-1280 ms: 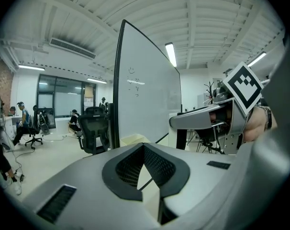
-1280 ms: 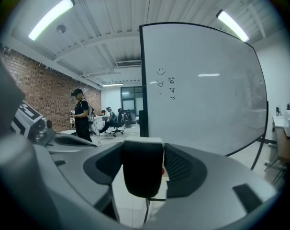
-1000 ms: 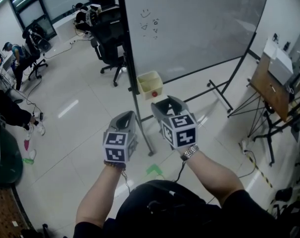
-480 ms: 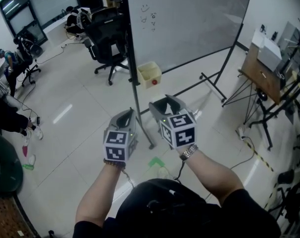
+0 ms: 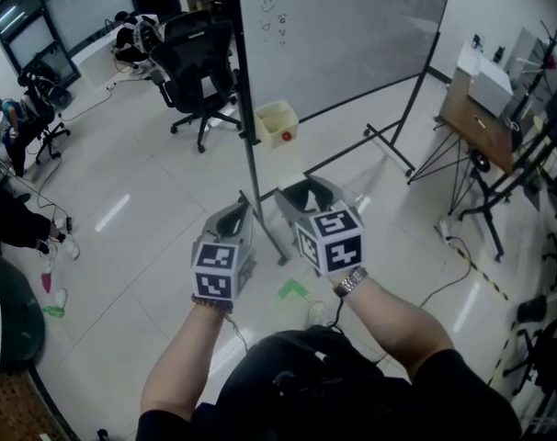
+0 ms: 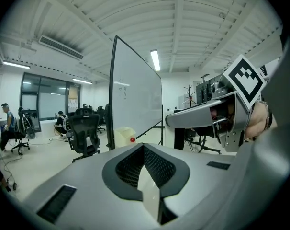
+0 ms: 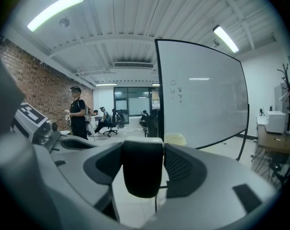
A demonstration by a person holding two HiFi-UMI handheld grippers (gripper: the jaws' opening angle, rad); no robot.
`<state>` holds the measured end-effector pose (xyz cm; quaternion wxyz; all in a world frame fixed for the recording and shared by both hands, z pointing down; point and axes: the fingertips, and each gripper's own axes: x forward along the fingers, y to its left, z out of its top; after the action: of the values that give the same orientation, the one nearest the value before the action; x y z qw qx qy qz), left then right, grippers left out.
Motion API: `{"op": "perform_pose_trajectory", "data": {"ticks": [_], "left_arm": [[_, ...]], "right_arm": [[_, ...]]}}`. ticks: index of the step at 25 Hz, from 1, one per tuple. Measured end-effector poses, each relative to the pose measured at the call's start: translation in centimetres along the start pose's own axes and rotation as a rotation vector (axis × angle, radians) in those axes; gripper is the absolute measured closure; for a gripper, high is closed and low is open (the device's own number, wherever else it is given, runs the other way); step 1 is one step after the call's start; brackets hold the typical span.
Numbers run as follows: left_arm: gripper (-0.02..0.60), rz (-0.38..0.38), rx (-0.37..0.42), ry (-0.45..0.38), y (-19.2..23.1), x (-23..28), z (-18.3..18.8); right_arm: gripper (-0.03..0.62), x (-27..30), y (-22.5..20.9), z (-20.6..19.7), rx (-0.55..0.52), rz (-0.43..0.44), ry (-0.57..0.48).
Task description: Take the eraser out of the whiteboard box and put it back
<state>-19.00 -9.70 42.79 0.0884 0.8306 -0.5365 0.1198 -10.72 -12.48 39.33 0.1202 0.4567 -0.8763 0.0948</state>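
Right gripper (image 5: 309,191): its fingers (image 7: 183,169) stand wide and clamp the black block eraser with a white top (image 7: 143,169), which fills the gap between them.
Left gripper (image 5: 234,214): fingers (image 6: 157,166) fully closed on nothing, held just beside the right gripper at the same level.
Eraser: out of the box, carried in the air over the pale tiled floor (image 5: 150,182), well apart from the box.
Whiteboard box: the small cream-yellow plastic box with a red dot (image 5: 276,124) hangs on the left post of the large grey rolling whiteboard (image 5: 343,35), ahead of both grippers. Its inside cannot be seen from here.
What has changed: over the last second the box, the whiteboard's foot and the green tape mark on the floor (image 5: 294,289) have all slid up the head view and look slightly smaller, while the two grippers keep their place in the picture. A shoe now shows beside the green mark.
Reading of the change: the person seems to be stepping back from the whiteboard with the eraser in hand, though a downward tilt of the head could give part of the same shift.
Grip over that second: unchanged; the eraser sits the same way between the right fingers.
Meaning for the task: taking the eraser out looks done; putting it back is not yet begun, and the gap to the box is growing.
What the return calls for: walking back and lowering the eraser through the box's open top before the right fingers let go.
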Motion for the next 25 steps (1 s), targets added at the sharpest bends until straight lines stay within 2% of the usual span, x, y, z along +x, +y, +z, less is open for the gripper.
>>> {"op": "perform_pose_trajectory", "data": {"ticks": [16, 25], "left_arm": [[0.581, -0.042, -0.022, -0.011, -3.8, 0.2, 0.5], [0.581, -0.029, -0.014, 0.008, -5.5, 0.8, 0.0]], "right_arm": [[0.304, -2.2, -1.0, -0.2, -0.011, 0.029, 0.004], [0.304, -3.0, -2.2, -0.4, -0.014, 0.056, 0.006]]}}
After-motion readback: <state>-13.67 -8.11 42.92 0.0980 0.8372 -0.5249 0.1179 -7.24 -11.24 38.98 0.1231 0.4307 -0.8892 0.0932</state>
